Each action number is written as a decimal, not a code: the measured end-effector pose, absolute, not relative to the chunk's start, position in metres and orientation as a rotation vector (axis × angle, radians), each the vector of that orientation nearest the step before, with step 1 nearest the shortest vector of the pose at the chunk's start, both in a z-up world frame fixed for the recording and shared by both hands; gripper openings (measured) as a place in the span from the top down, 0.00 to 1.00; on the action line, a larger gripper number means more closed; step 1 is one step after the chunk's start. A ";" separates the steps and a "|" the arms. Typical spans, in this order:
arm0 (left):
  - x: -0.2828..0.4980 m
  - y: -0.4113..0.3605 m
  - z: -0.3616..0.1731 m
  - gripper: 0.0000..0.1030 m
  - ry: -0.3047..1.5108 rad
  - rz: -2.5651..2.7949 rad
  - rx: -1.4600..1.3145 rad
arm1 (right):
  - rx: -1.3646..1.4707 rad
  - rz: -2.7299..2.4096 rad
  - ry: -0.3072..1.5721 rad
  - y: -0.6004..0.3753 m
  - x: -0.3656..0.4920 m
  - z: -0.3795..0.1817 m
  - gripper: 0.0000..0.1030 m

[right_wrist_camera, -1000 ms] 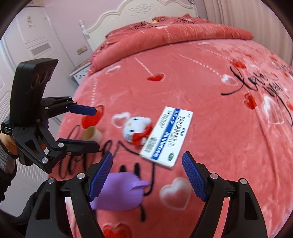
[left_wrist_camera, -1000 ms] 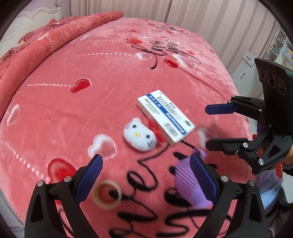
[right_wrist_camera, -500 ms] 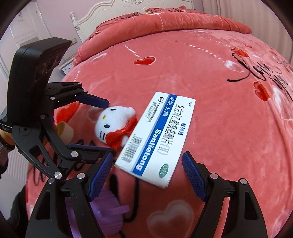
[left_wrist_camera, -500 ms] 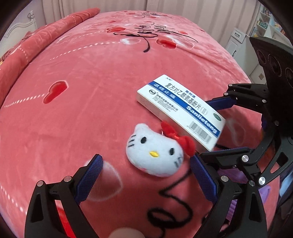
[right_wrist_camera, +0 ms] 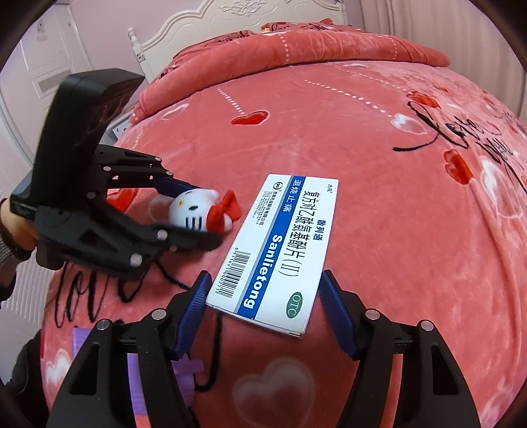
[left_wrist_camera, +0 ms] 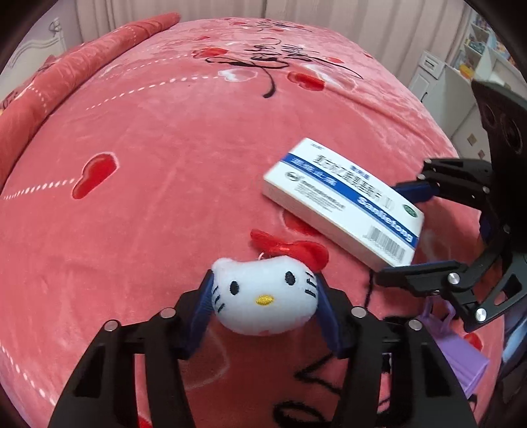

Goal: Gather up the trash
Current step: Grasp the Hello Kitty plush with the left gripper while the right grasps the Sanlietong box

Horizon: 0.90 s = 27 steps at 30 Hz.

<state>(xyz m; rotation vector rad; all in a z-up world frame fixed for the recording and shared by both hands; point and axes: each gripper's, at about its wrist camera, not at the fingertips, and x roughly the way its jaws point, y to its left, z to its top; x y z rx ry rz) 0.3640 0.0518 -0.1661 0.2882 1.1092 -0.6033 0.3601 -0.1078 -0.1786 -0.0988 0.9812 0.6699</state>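
Note:
A white cat-face plush [left_wrist_camera: 263, 294] with a red bow lies on the red blanket. My left gripper [left_wrist_camera: 265, 296] is shut on it, a blue pad on each side; it also shows in the right wrist view [right_wrist_camera: 194, 210]. A white and blue medicine box [right_wrist_camera: 276, 250] lies flat beside the plush. My right gripper [right_wrist_camera: 263, 293] is open, its pads on either side of the box's near end; the left pad is at the box edge, the right one apart. In the left wrist view the box [left_wrist_camera: 342, 200] sits between the right gripper's fingers [left_wrist_camera: 415, 191].
A purple plastic piece [left_wrist_camera: 461, 359] lies near the bed's front edge, also in the right wrist view [right_wrist_camera: 184, 368]. The blanket [left_wrist_camera: 164, 148] is folded back toward the headboard [right_wrist_camera: 237, 19]. White furniture [left_wrist_camera: 438, 75] stands beyond the bed's far right side.
Both grippers moved forward. My left gripper closed on the plush. My right gripper narrowed around the near end of the medicine box.

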 end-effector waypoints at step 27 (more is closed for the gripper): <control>0.278 0.002 -0.088 0.49 1.048 -0.627 0.273 | -0.016 0.683 0.911 -0.172 0.273 -0.103 0.83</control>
